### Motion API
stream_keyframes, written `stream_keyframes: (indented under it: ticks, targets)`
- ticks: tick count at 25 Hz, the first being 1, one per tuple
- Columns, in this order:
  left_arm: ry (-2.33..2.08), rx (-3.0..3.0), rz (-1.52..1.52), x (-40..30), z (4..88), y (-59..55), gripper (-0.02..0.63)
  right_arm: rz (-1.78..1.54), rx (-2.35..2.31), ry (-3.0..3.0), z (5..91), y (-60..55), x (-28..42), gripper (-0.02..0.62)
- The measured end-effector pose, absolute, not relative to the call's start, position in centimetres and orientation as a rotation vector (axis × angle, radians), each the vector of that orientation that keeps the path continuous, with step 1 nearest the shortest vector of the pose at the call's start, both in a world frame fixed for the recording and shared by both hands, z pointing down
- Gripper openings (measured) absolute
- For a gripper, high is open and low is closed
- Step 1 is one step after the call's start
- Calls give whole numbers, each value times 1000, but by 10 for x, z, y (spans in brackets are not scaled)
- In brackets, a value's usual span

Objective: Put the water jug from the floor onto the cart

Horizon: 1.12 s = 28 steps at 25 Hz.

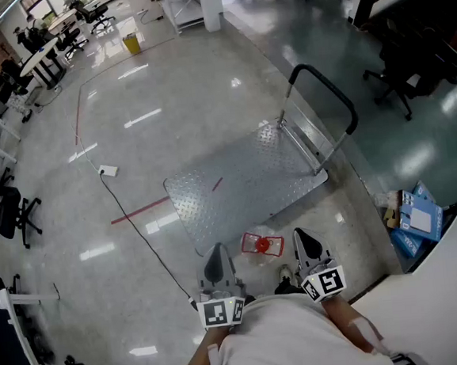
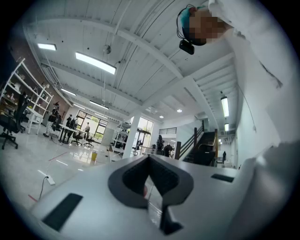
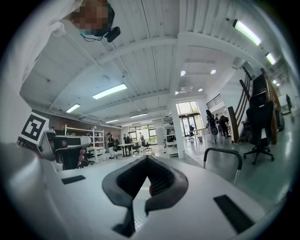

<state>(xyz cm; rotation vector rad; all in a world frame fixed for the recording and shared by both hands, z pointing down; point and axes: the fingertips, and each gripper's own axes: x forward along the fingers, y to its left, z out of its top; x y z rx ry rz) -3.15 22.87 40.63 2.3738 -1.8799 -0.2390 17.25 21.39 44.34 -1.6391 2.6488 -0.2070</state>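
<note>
The water jug (image 1: 262, 245), clear with a red cap, stands on the floor just off the near edge of the cart (image 1: 244, 180), a flat diamond-plate deck. The cart's black handle (image 1: 328, 89) rises at its far right end and also shows in the right gripper view (image 3: 222, 152). My left gripper (image 1: 215, 252) is left of the jug and my right gripper (image 1: 302, 236) is right of it, both apart from it. In each gripper view the jaws meet at their tips with nothing held: left gripper (image 2: 150, 157), right gripper (image 3: 147, 158).
A black cable runs from a white power strip (image 1: 107, 171) across the floor towards me on the left. Red tape (image 1: 139, 211) marks the floor left of the cart. Blue boxes (image 1: 418, 217) lie at the right; an office chair (image 1: 399, 83) stands beyond the handle.
</note>
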Motion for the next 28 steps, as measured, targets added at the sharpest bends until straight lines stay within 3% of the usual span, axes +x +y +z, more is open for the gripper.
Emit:
stream_keyframes:
  ticks: [14, 21, 23, 25, 28]
  targets:
    - [-1869, 2382, -226, -31, 407, 224, 3, -212, -1665, 2636, 450, 207, 170, 11]
    - [-1842, 2383, -205, -28, 415, 220, 3, -514, -1749, 2787, 525, 185, 162, 14]
    - [-1846, 2383, -195, -27, 417, 217, 3, -607, -1745, 2851, 553, 174, 156, 35]
    - [-1858, 2383, -191, -26, 419, 211, 3, -695, -1733, 2918, 585, 162, 150, 98]
    - [-1854, 2374, -178, -25, 425, 204, 3, -837, -1730, 3006, 638, 155, 140, 124]
